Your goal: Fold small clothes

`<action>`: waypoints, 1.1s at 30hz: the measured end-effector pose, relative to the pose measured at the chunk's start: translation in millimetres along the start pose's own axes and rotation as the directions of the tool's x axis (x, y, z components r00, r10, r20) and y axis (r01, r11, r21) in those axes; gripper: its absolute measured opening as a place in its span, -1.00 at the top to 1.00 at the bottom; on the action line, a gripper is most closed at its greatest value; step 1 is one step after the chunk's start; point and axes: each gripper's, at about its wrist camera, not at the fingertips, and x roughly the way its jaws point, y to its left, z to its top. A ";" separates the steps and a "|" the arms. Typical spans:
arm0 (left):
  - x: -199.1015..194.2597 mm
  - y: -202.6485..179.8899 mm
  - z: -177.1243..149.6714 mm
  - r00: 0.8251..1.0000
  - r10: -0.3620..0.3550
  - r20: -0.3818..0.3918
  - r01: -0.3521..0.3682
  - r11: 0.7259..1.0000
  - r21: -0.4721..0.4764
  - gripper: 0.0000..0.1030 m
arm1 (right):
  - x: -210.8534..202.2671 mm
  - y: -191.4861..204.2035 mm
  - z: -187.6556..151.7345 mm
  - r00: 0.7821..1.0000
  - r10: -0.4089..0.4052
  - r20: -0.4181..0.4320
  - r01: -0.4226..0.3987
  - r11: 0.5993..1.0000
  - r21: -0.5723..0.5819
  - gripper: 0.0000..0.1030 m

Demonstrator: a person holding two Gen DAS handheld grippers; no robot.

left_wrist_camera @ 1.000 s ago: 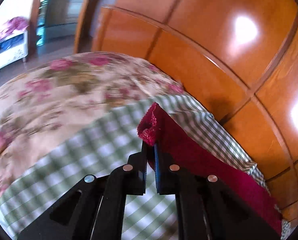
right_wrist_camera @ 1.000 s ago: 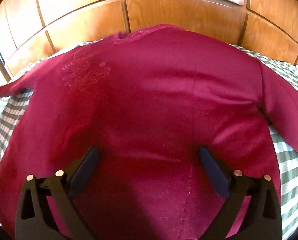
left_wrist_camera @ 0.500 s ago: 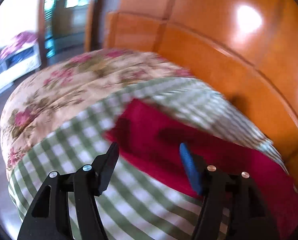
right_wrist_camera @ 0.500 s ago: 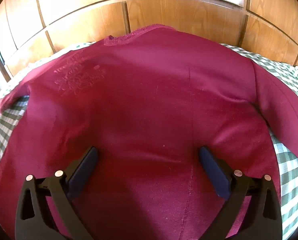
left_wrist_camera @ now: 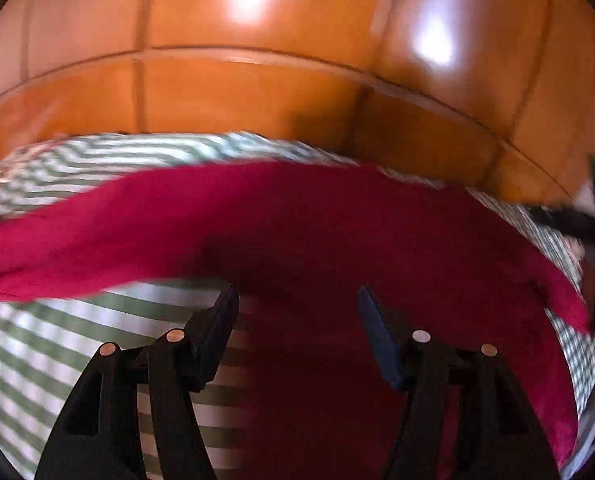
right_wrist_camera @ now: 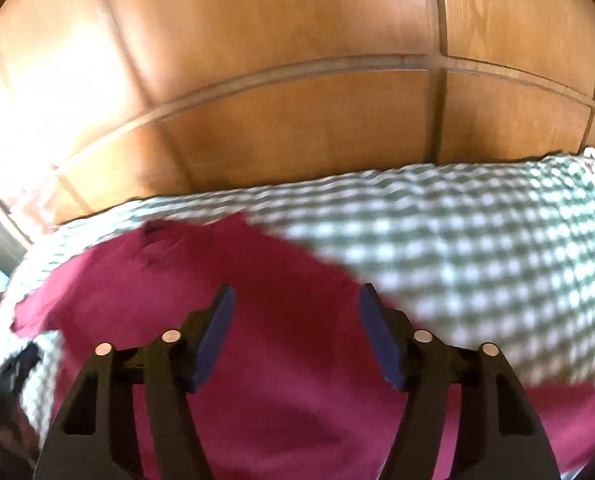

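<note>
Crimson garment [left_wrist_camera: 337,224] spread flat on green-checked sheet [left_wrist_camera: 57,344], sleeve outstretched.

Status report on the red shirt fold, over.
Left gripper open, empty; right gripper open, jaws just narrowed, empty. Red shirt flat on checked sheet. Nothing in the way.

Checked bedding against glossy wood

A green-and-white checked sheet [right_wrist_camera: 477,248] covers the bed, its far edge meeting a polished orange-brown wooden headboard [left_wrist_camera: 257,96] divided into panels by grooves, with bright light reflections on it.
</note>
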 end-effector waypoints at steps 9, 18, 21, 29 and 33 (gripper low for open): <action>36.9 -30.7 -29.4 0.992 -0.036 -0.123 0.042 0.998 0.052 -0.22 | 100.9 19.5 17.5 0.967 -0.078 -0.244 0.034 0.983 -0.183 0.26; 33.6 -30.2 -28.9 0.993 -0.014 -0.115 0.017 0.999 0.030 -0.24 | 98.4 37.8 53.7 0.977 -0.204 -0.057 0.177 0.935 -0.307 0.88; 45.0 -29.0 -26.4 0.990 0.004 -0.139 -0.001 1.000 0.023 -0.38 | 126.7 39.7 61.1 0.963 -0.262 -0.065 0.227 0.916 -0.330 0.88; 52.9 -35.5 -28.5 0.990 -0.002 -0.139 0.008 0.999 0.043 -0.55 | 128.5 27.0 55.5 0.969 -0.247 -0.024 0.236 0.945 -0.227 0.39; 35.7 -18.6 -23.5 0.992 -0.063 -0.111 0.059 0.997 -0.046 -0.53 | 59.4 0.0 42.0 0.988 -0.153 0.010 0.153 0.981 -0.118 -0.02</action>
